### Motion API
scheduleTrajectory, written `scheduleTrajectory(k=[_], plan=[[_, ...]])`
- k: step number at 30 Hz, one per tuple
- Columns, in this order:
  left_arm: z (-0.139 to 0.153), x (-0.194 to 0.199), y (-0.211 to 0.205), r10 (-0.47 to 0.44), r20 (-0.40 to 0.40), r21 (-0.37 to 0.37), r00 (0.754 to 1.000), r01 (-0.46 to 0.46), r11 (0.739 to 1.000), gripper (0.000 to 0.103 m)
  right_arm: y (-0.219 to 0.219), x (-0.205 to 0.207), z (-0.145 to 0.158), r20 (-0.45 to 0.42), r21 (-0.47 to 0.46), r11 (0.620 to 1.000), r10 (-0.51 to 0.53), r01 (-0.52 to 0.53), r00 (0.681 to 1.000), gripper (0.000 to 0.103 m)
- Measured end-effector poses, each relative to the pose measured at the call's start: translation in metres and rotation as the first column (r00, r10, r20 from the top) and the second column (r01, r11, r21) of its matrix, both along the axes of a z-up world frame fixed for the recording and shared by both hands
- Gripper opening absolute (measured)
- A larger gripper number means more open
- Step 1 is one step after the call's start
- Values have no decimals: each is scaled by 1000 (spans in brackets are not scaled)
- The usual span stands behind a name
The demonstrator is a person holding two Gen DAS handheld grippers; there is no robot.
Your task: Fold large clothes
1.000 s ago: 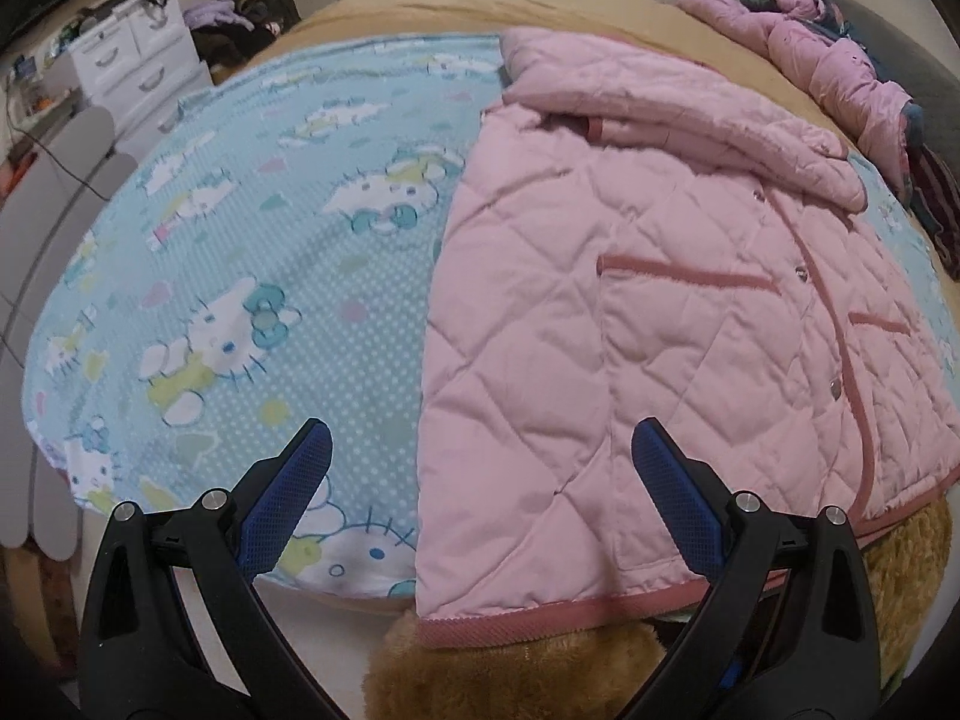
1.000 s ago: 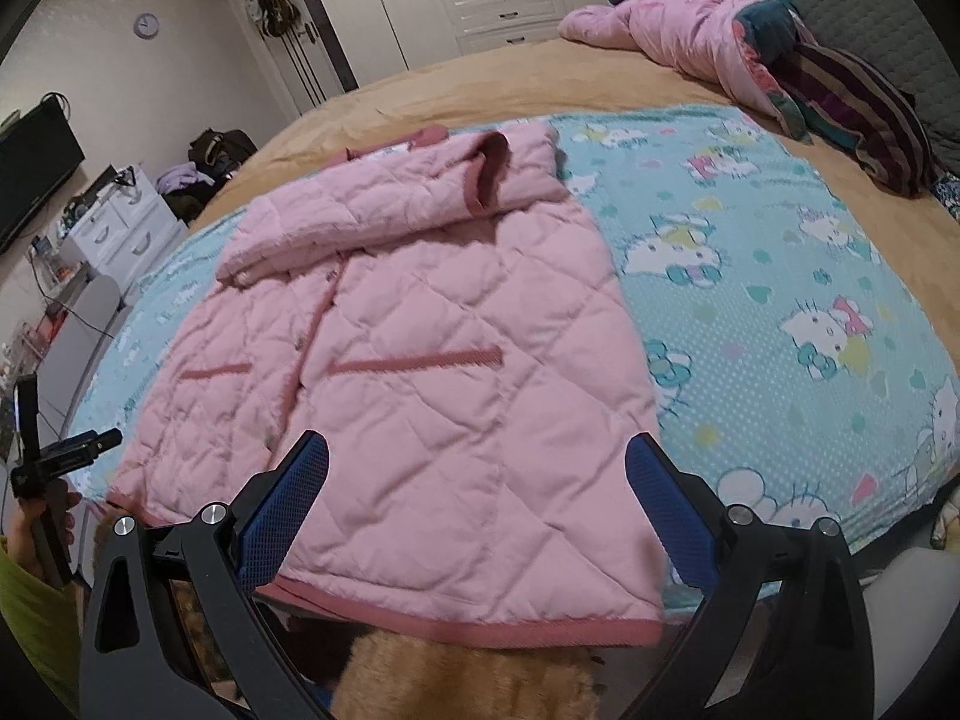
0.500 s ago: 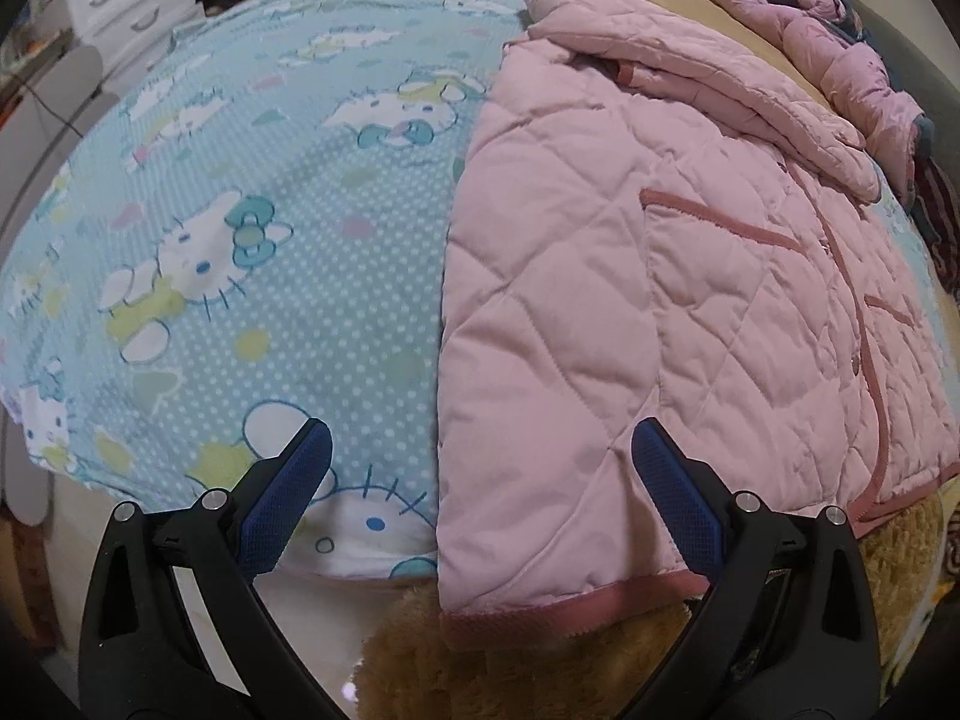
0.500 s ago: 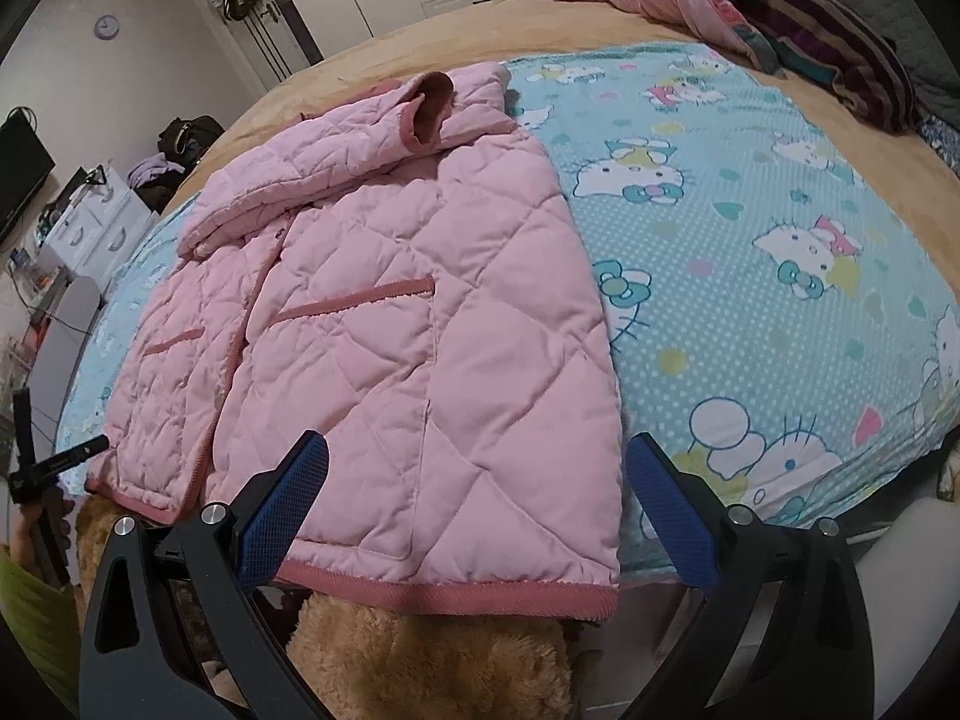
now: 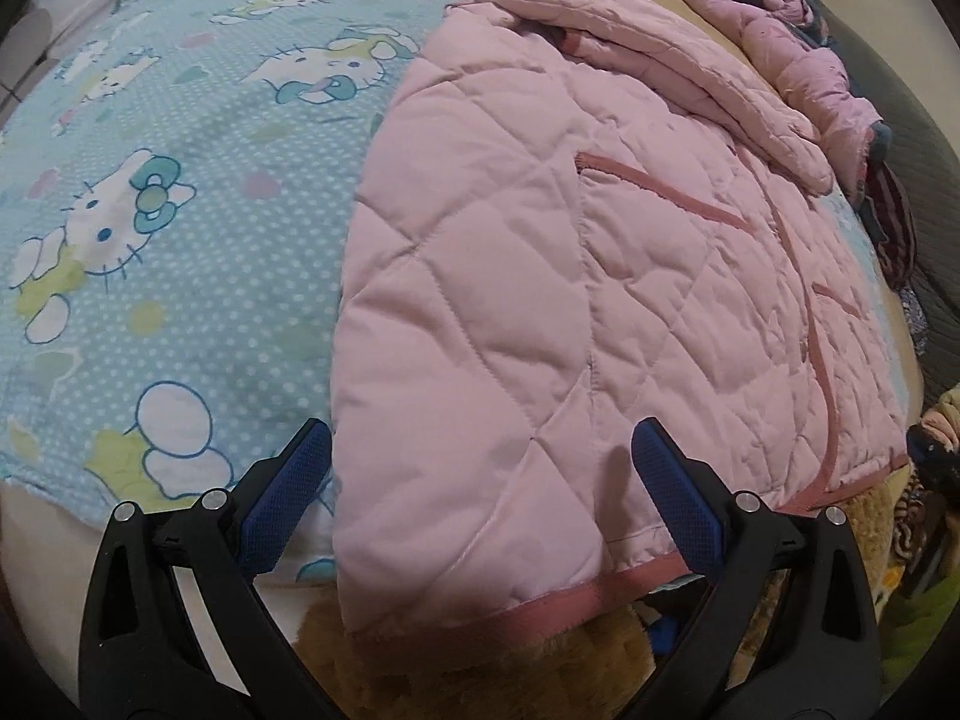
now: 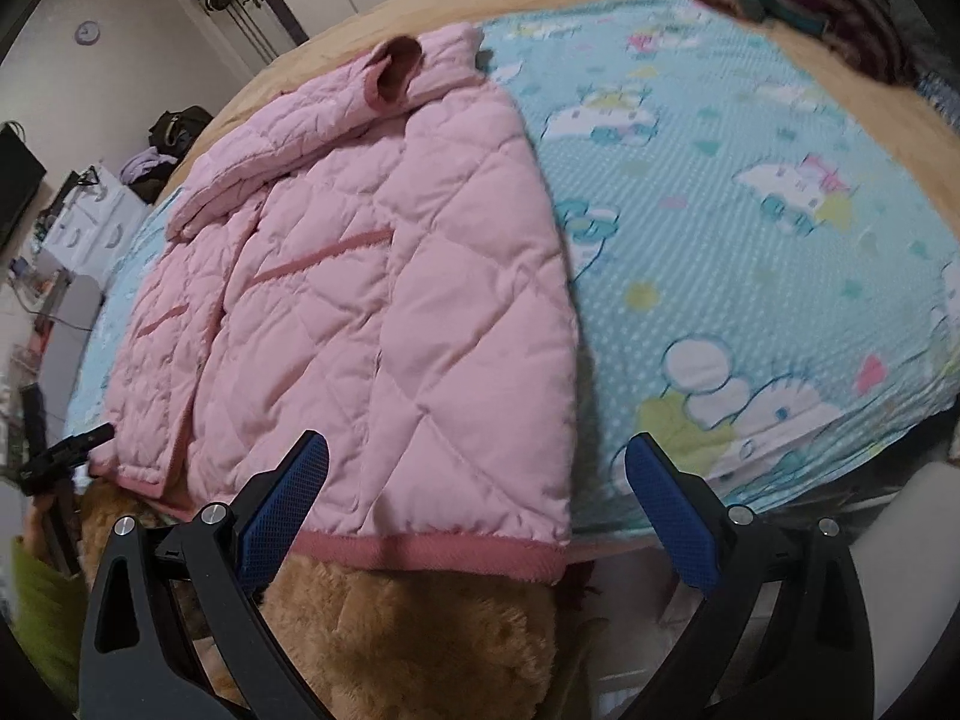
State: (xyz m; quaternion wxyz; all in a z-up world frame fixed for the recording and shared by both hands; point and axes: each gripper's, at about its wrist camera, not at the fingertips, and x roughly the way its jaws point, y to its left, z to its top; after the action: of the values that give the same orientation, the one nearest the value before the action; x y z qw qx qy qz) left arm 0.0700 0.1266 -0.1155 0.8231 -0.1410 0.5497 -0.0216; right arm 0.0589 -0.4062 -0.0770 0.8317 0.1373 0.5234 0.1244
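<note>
A pink quilted jacket [image 5: 540, 276] lies flat on the bed, front side up, sleeves folded across its top. Its darker pink hem [image 5: 540, 606] hangs over the near bed edge. My left gripper [image 5: 480, 480] is open, its blue pads [image 5: 288, 492] straddling the jacket's left bottom corner just above the fabric. In the right wrist view the same jacket [image 6: 390, 312] fills the left half, and my right gripper [image 6: 477, 492] is open over its right bottom corner [image 6: 552, 564], holding nothing.
A light blue cartoon-cat sheet [image 5: 150, 210] covers the bed on both sides of the jacket [image 6: 750, 252]. A tan fluffy blanket [image 6: 408, 648] hangs below the hem. Other clothes [image 5: 828, 72] are piled at the far right. White drawers [image 6: 90, 222] stand left.
Both grippers have dropped lower and closer to the jacket's bottom corners; the jacket looms larger in both views. Their jaws stay wide and the jacket has not moved.
</note>
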Motion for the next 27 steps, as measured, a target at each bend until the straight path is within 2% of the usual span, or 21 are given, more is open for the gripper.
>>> scheduleTrajectory(k=[2,5,7,8,11,15,16,21,24,27], plan=[[-1,1,1,-3,0,-21,1000,3,1000,94,3,2,-8,-29,28,999,22,-21,999,99],[-1,2,2,-4,6,-34,1000,4,999,94,8,4,-19,-47,21,999,27,-26,999,99],[-1,1,2,-4,11,-34,1000,5,999,90,8,5,-27,-58,41,999,28,-26,998,99],[-1,0,2,-8,10,-36,1000,9,999,83,9,5,-32,-65,58,998,35,-31,997,98],[-2,-2,-1,-17,7,-5,1000,17,1000,69,7,2,-34,-48,131,991,43,-37,998,75],[6,-6,-13,-63,43,66,997,60,996,49,10,0,-28,-8,121,992,45,-44,999,65],[7,-7,-15,-70,47,76,996,66,995,47,10,0,-27,3,124,991,54,-54,999,63],[17,-9,-23,-109,96,101,989,99,990,20,6,-6,-16,71,181,981,54,-66,996,29],[29,-11,-21,-106,136,76,985,96,993,14,7,-13,4,156,231,968,59,-95,986,20],[45,-16,-18,-97,186,38,978,92,995,12,6,-15,25,222,285,952,47,-111,974,18]])
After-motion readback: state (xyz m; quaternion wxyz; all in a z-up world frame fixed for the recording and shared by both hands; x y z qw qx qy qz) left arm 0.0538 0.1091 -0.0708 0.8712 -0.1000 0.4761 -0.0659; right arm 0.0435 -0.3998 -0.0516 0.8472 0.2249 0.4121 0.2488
